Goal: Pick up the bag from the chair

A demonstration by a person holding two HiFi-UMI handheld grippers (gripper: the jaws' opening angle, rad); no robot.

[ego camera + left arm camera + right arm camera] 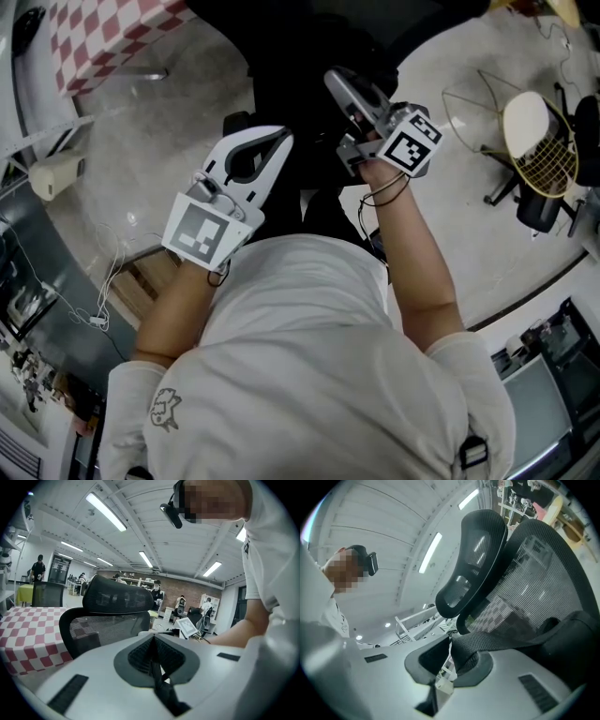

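A grey webbing strap (511,639) runs from the right across the black mesh office chair (534,573), and my right gripper (452,656) is shut on its end. The bag's body is hard to tell apart from the dark chair (300,56) in the head view. There my right gripper (337,82) reaches over the dark seat area. My left gripper (277,141) hovers beside it at the left. In the left gripper view, the left gripper (152,641) is shut with nothing between its pads and faces the chair's mesh back (108,625) and headrest (119,597).
A table with a red-and-white checked cloth (103,37) stands at the left, also seen behind the chair (28,634). Another chair (530,141) sits at the right. White cables (103,281) lie on the floor at the left. Several people stand far back in the room.
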